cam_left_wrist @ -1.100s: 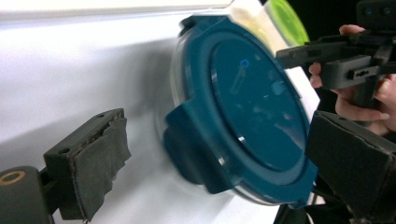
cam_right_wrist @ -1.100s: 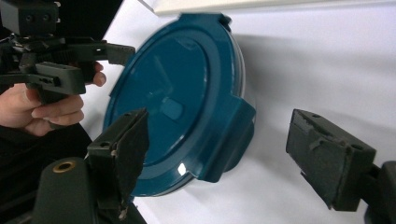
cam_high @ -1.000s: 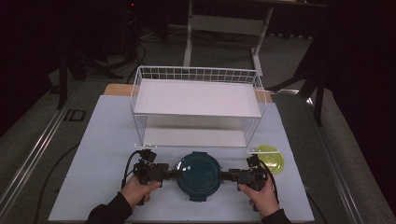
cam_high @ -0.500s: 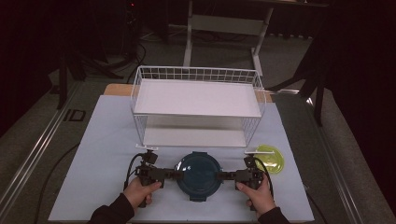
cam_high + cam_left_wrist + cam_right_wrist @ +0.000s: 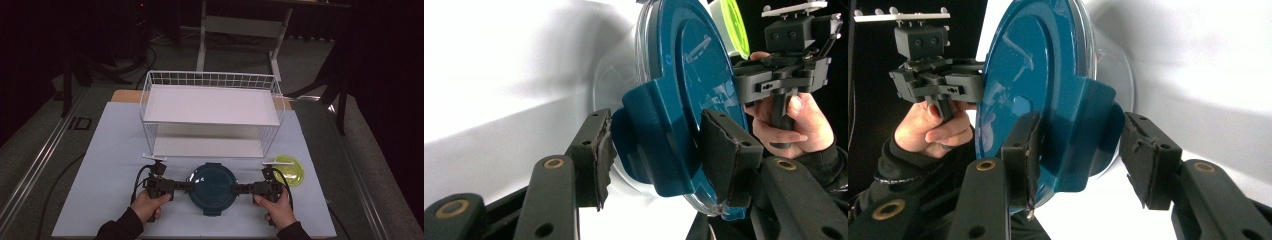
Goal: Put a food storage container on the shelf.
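The left gripper [image 5: 181, 187] has its fingers [image 5: 596, 150] set around the blue clip tab on the left edge of the round teal-lidded container [image 5: 212, 186]. Its jaws have just been closing. One pad lies against the tab's top face and the other sits close under it, though I cannot tell whether that one presses yet.

The right gripper [image 5: 242, 189] mirrors this on the opposite clip tab. Its jaws have also just been closing: one of its fingers [image 5: 1023, 145] touches the lid side of the tab, while the other stands a little off the tab's underside, so the grip is not fully clenched.

The container sits flat on the white tabletop [image 5: 100, 165], between the two hands and just in front of the white wire rack [image 5: 212, 112] with its two shelves. A small yellow-green lid [image 5: 290, 170] lies on the tabletop to the right, just behind the right hand [image 5: 272, 207]. The left hand [image 5: 149, 205] holds its handle near the front edge.
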